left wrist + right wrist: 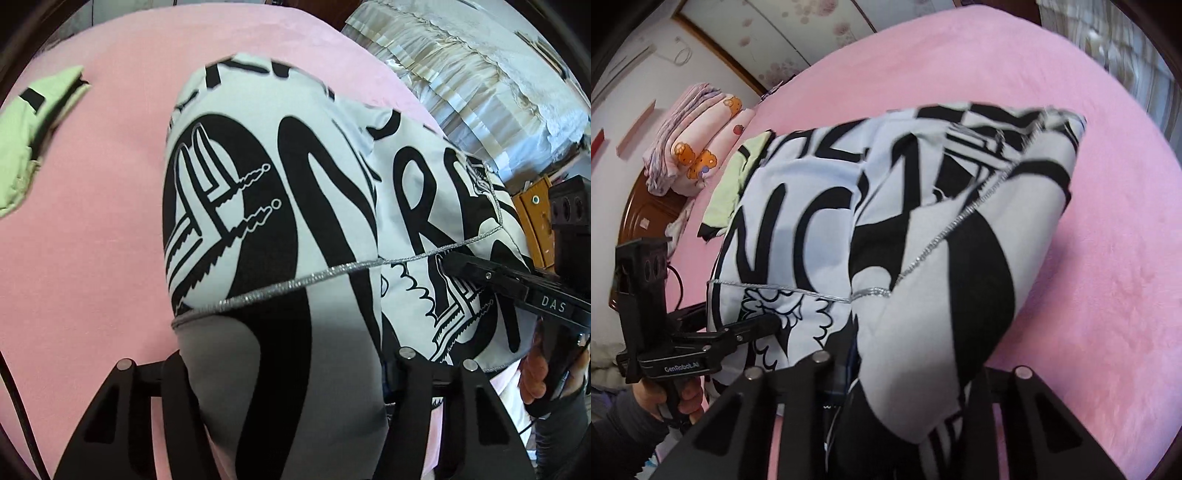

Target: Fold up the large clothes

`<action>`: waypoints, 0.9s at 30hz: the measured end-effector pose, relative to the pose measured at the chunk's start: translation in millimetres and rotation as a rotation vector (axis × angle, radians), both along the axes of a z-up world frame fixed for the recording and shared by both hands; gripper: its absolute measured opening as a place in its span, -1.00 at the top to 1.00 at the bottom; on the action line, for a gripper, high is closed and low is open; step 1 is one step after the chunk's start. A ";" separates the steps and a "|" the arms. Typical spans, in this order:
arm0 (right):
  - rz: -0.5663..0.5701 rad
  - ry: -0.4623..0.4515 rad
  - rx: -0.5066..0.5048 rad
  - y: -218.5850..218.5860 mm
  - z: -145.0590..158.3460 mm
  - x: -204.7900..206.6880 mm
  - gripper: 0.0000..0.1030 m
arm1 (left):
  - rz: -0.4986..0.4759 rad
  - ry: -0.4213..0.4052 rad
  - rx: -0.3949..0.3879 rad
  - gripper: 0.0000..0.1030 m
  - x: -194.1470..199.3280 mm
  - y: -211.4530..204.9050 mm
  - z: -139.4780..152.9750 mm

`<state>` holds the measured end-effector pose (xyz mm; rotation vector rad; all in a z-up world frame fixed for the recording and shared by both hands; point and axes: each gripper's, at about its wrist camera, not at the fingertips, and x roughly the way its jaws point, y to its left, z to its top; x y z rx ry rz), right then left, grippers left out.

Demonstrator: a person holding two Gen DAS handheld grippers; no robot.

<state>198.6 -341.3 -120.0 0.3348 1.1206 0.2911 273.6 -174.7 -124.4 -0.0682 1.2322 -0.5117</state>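
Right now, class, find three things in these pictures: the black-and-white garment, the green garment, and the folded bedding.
Black-and-white garment (258, 192): left wrist view, on its printed upper panel.
Green garment (26, 147): left wrist view, on its middle, at the left edge.
Folded bedding (690, 147): right wrist view, on the pink bear-print stack.

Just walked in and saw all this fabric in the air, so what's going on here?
A person is folding a black-and-white printed garment over a pink bed. The left gripper and right gripper each have a bunch of its cloth between their jaws, holding it raised. A light green garment lies on the bed further back.
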 end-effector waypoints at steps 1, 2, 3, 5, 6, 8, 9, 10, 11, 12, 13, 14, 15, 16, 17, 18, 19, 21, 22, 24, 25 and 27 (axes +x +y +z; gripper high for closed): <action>0.001 -0.001 -0.002 5.9 3.3 -3.3 0.52 | 0.000 -0.001 0.002 -0.12 -1.3 6.9 2.2; 0.003 -0.002 0.000 12.0 6.4 -6.9 0.53 | 0.002 0.003 0.004 -0.11 -4.4 13.6 6.5; 0.006 -0.002 0.005 18.4 9.1 -11.0 0.53 | 0.006 0.011 0.008 -0.11 -5.9 20.0 11.9; 0.014 -0.003 0.020 33.6 14.3 -19.6 0.53 | 0.014 0.015 0.015 -0.11 -12.6 32.0 22.2; 0.017 -0.004 0.027 38.0 16.1 -23.0 0.53 | 0.018 0.013 0.022 -0.11 -16.8 41.7 27.2; 0.031 -0.007 0.041 54.9 21.5 -30.5 0.53 | 0.032 0.010 0.031 -0.11 -29.0 56.2 38.1; 0.043 -0.011 0.046 68.9 25.4 -34.0 0.53 | 0.043 0.010 0.037 -0.11 -34.1 70.9 44.6; 0.052 -0.013 0.048 79.1 28.1 -36.4 0.53 | 0.048 0.009 0.039 -0.11 -39.6 83.7 47.6; 0.064 -0.016 0.052 92.4 31.5 -38.8 0.53 | 0.057 0.007 0.042 -0.11 -44.0 101.1 50.8; 0.075 -0.019 0.055 104.1 34.2 -40.0 0.53 | 0.069 0.004 0.045 -0.11 -48.8 117.2 55.6; 0.089 -0.022 0.058 118.7 38.0 -41.3 0.53 | 0.081 0.001 0.048 -0.11 -53.2 134.0 60.4; 0.103 -0.026 0.062 133.5 41.8 -42.1 0.53 | 0.088 0.000 0.048 -0.11 -54.7 152.0 60.2; 0.115 -0.030 0.063 145.8 45.1 -43.4 0.53 | 0.101 -0.003 0.051 -0.11 -58.0 170.7 64.8; 0.131 -0.035 0.065 162.2 49.3 -43.3 0.54 | 0.112 -0.005 0.052 -0.11 -61.1 186.2 67.5; 0.142 -0.038 0.067 176.2 52.4 -42.3 0.53 | 0.129 -0.009 0.054 -0.11 -62.4 205.5 72.8; 0.160 -0.042 0.069 194.4 56.8 -39.9 0.54 | 0.141 -0.012 0.057 -0.11 -62.6 221.1 75.8; 0.172 -0.045 0.070 206.3 59.3 -38.3 0.54 | 0.148 -0.014 0.057 -0.11 -64.7 238.4 76.7; 0.201 -0.055 0.073 234.3 65.6 -32.5 0.54 | 0.175 -0.020 0.061 -0.11 -61.3 271.7 81.9; 0.216 -0.059 0.076 250.3 68.8 -28.0 0.54 | 0.190 -0.023 0.064 -0.11 -57.7 289.2 84.5; 0.246 -0.066 0.081 281.7 74.0 -16.0 0.54 | 0.212 -0.030 0.068 -0.11 -51.7 323.5 87.2; 0.255 -0.068 0.084 293.3 76.1 -10.5 0.54 | 0.221 -0.034 0.070 -0.11 -46.4 336.9 88.5; 0.275 -0.074 0.089 323.7 82.3 10.1 0.54 | 0.244 -0.043 0.070 -0.11 -27.8 369.5 93.3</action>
